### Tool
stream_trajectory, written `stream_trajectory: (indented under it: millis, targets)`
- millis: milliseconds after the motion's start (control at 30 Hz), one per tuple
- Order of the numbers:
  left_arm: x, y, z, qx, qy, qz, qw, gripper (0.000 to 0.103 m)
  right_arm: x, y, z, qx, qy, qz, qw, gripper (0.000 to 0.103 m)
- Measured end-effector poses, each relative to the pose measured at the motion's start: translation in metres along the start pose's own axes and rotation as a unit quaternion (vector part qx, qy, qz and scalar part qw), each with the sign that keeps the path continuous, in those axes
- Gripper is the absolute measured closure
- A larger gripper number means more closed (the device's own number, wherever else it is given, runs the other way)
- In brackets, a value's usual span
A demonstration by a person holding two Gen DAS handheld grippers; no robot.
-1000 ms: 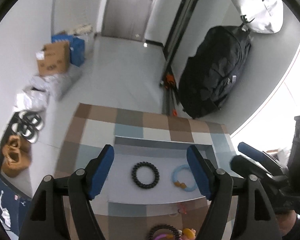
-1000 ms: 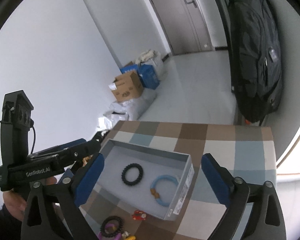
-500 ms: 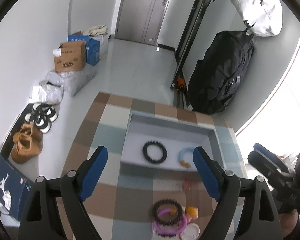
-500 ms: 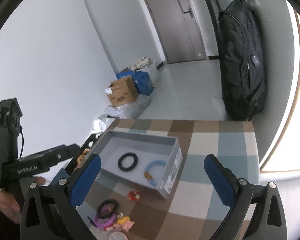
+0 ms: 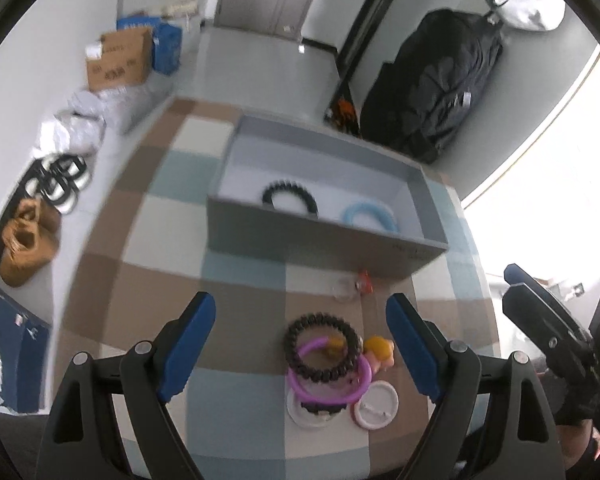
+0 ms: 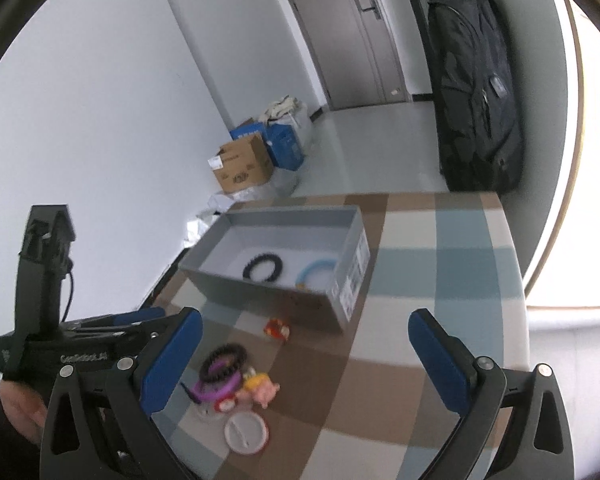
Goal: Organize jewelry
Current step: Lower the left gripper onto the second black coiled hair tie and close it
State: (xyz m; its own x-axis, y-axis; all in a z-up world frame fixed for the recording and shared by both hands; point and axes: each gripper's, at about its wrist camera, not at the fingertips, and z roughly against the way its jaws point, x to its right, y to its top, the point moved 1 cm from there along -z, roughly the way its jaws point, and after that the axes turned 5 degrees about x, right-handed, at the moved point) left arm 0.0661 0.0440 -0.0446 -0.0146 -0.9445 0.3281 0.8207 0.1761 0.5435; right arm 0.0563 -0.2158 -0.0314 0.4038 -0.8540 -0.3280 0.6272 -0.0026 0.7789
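Through my left wrist view, my left gripper [image 5: 300,340] stands apart and empty over the bracelet pile [image 5: 326,364] by the table's near edge, ready to straddle one.

Through my right wrist view, my right gripper [image 6: 304,354] also gapes empty; the grey box [image 6: 259,286] mid-table already holds two bracelets.

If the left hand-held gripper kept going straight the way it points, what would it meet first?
Probably the black bead bracelet on top of the pile between the open left hand-held gripper fingers, lying over a purple ring; depth is uncertain.
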Motion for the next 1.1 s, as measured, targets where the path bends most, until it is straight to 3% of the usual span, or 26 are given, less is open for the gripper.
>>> stream_trajectory:
  millis: [567,800,900,1100]
  targets:
    - [0.007,-0.022,-0.024,-0.053,0.005,-0.029,0.9981,0.019,-0.01,-0.031,0.004,-0.027,-0.017,0.024,0.999,0.0]
    - [0.007,-0.022,-0.023,-0.048,0.005,-0.033,0.9983,0.019,-0.011,-0.032,0.004,-0.028,-0.02,0.024,0.999,0.0]
    - [0.01,-0.021,-0.026,-0.046,0.012,-0.041,0.998,0.031,-0.01,-0.033,0.004,-0.027,-0.022,0.021,0.999,0.0]
    - [0.016,-0.024,-0.027,-0.044,0.03,-0.074,0.9958,0.041,-0.008,-0.033,0.004,-0.028,-0.023,0.019,0.999,0.0]
